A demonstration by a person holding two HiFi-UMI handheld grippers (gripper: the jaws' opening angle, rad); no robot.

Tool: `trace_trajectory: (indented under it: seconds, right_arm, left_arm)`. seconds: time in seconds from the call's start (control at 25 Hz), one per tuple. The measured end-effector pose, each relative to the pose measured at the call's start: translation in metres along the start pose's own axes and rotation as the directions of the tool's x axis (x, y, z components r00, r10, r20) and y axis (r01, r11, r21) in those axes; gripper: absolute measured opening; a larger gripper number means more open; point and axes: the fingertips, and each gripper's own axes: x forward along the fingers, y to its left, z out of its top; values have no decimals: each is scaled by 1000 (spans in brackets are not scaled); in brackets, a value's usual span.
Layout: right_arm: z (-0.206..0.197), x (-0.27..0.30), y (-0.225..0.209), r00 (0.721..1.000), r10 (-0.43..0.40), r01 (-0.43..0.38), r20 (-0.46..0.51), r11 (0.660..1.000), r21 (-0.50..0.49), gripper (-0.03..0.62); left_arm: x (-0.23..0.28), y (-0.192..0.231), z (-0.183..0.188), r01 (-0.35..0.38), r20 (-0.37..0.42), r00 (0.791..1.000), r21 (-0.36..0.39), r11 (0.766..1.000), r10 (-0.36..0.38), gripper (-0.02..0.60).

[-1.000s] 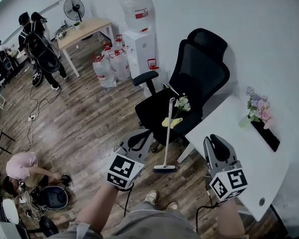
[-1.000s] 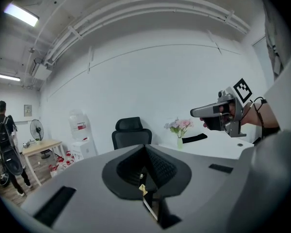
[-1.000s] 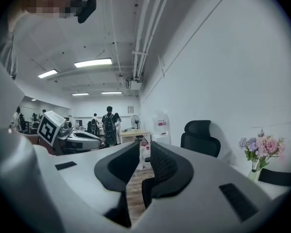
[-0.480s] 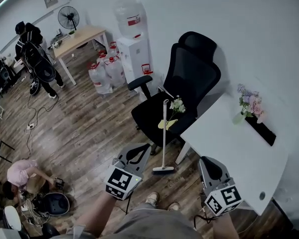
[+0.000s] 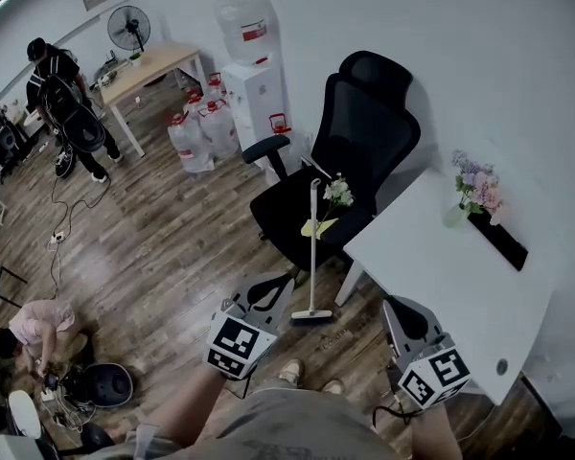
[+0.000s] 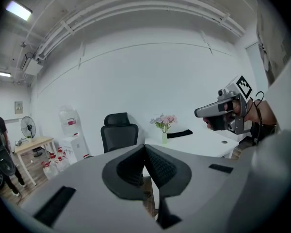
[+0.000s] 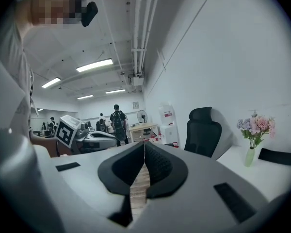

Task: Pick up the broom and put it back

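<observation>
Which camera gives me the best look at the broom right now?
The head view: the whole broom stands there, head on the floor, handle by the black chair. In the left gripper view the shut jaws cover where it would be; the right gripper view shows none of it.

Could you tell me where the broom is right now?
In the head view the broom stands upright near the centre, leaning on the black office chair, its head on the floor just left of the white table.
</observation>
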Motion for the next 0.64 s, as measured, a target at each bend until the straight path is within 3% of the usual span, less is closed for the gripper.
trace_trajectory:
  seconds: [0.36,0.64]
  right_arm:
    - [7,-1,-7,1000,-5,5,7,1000,-27,32]
    - [12,-3,-9,1000,8,-8,7,999,-46,32]
  left_arm:
    - [1,6,11,-40,25,999,-34,999,41,15]
    - [3,5,19,-47,24,999,-20,999,48,15]
